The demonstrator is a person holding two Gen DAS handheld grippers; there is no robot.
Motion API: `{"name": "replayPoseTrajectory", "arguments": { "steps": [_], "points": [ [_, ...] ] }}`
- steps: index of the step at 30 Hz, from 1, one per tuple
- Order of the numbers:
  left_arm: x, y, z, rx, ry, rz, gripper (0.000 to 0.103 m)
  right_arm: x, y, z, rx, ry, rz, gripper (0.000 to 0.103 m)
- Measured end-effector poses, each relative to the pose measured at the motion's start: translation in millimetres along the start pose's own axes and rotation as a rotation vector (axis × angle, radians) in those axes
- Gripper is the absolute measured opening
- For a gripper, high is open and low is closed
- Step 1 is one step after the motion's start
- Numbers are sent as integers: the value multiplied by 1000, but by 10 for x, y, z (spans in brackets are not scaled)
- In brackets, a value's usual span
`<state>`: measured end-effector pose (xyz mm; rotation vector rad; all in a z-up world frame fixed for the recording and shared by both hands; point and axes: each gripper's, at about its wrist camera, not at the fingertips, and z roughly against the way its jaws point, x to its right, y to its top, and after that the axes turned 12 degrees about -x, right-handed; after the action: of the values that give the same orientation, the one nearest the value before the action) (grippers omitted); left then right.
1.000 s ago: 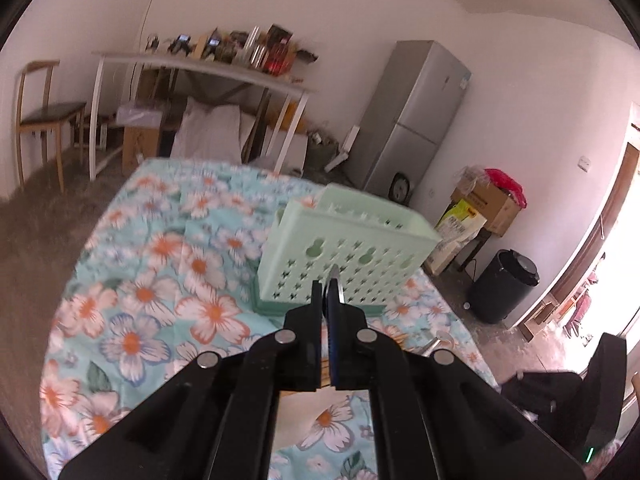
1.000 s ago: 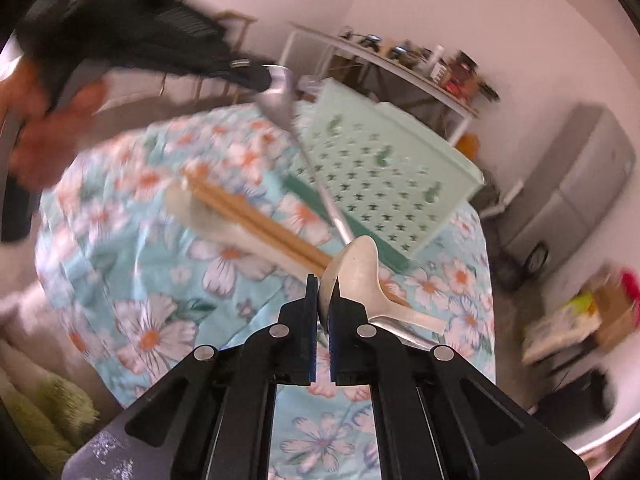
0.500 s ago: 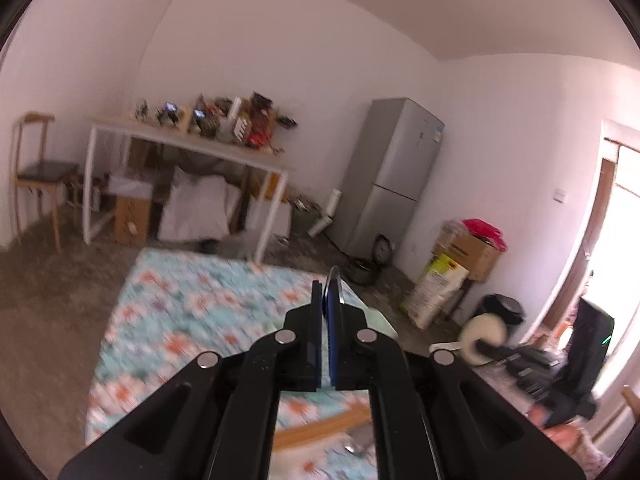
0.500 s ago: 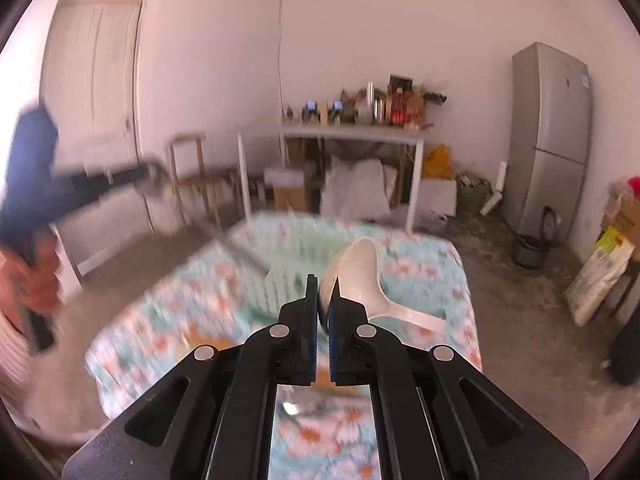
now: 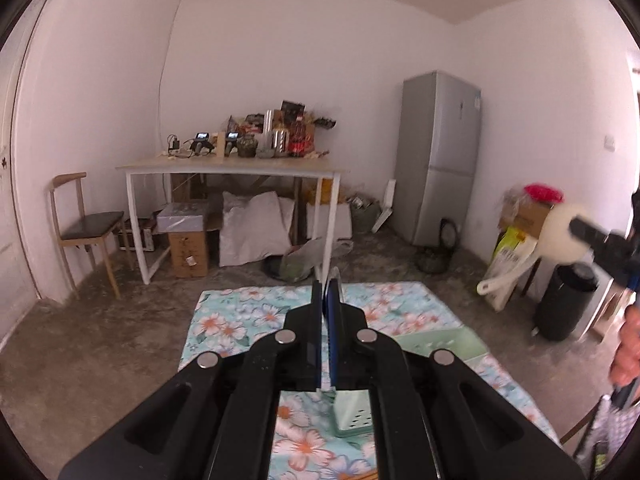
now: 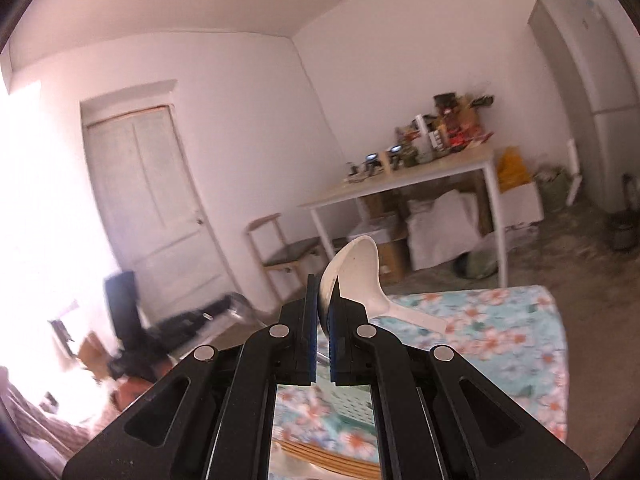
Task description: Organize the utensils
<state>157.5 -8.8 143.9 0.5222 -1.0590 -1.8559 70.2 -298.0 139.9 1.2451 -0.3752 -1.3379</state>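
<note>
Below, floral cloth [image 5: 248,320] on concrete floor [image 5: 100,344]; right jaws pinching white ladle [image 6: 356,276], left jaws pinching metal utensil [image 5: 335,280].

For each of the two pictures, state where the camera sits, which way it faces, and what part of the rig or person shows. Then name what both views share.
Left wrist: on the left gripper, facing the white table and fridge; right gripper and hand at right edge.
Right wrist: on the right gripper, which grips a white spoon, facing the door.
Shared: table, chair, fridge, floral cloth.
</note>
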Motion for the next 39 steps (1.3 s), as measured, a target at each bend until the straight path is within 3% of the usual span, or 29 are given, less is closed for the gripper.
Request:
{"name": "replayPoseTrajectory", "arguments": {
  "steps": [5,14,20,22,24,31,36,39],
  "points": [
    [70,33,-224,-49,24,-42,2,178,34,-105,-36,66,-75,3],
    [254,31,-703,-172,80,-114,2,302,-63,-27,-64,88,-137,3],
    [328,-28,-965,-216,27,-92,7,410,-109,-105,-111,116,-207,3],
    [320,-23,-952,-201,13,-70,18,418,-122,-112,-117,131,-222,3],
    [320,-6,-905,-178,-4,-47,42,411,-114,-112,-120,132,-228,3],
    [137,-15,-587,-82,-44,53,62,433,-93,-93,-112,153,-251,3],
    [11,-247,-460,-104,-39,94,75,489,-152,-232,-155,142,-281,3],
    [-23,-506,-398,-113,-15,111,78,510,-184,-348,-183,123,-284,3]
  ]
}}
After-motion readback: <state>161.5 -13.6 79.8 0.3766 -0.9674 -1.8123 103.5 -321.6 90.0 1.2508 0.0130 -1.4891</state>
